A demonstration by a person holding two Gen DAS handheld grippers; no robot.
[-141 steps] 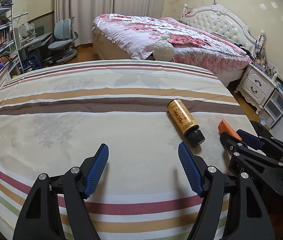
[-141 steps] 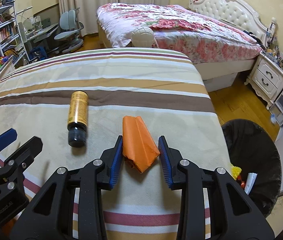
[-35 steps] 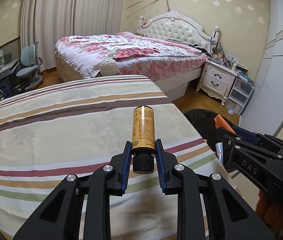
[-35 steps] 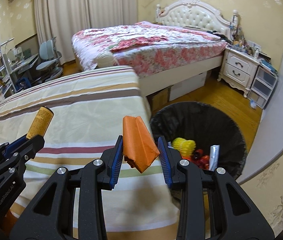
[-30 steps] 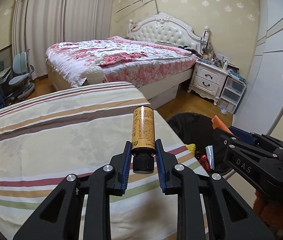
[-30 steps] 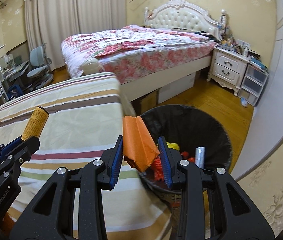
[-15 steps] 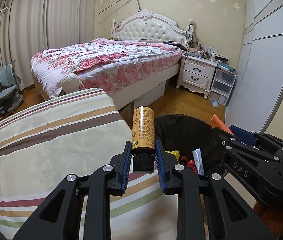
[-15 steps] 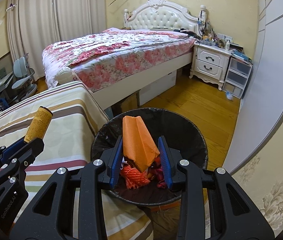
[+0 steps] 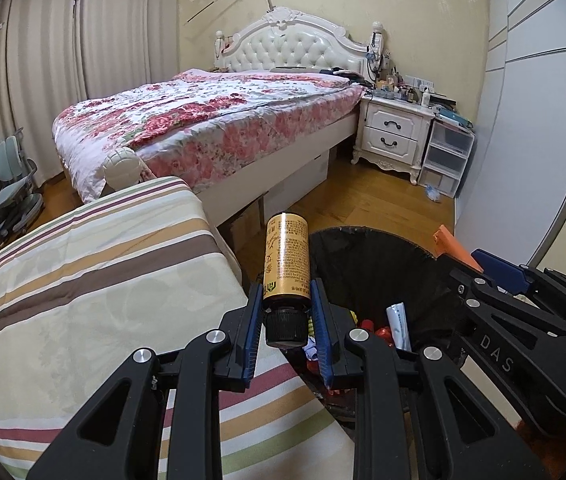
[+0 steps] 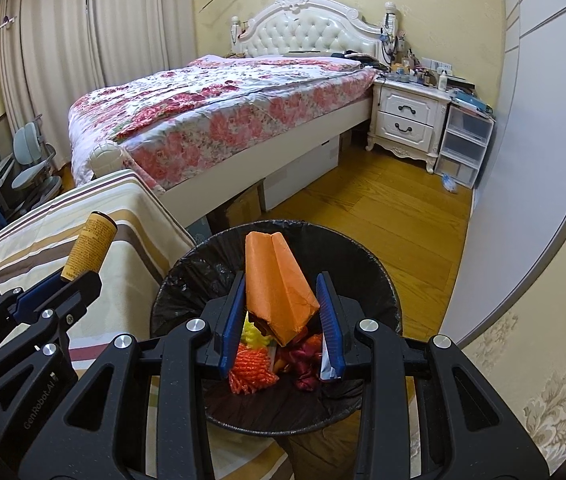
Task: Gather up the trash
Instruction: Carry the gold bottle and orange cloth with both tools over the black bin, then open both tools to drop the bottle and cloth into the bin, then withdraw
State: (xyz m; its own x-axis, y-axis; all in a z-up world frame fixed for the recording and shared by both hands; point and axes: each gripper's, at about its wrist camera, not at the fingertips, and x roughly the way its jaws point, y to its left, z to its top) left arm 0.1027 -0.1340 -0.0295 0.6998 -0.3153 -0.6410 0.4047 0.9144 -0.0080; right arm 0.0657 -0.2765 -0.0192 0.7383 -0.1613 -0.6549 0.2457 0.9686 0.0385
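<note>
We hold a bottle clamped in our left fingers and orange paper in our right fingers, above the bin; striped bed lower left.

We see warm, yellowish indoor light in both views, even and fairly dim, with no hard shadows on the wooden floor and the light source itself out of view. Fisheye distortion bends the wardrobe door and curtains near the edges, and black vignetting fills the corners. Focus is sharp throughout, without motion blur; the bin liner shows faint sheen.
</note>
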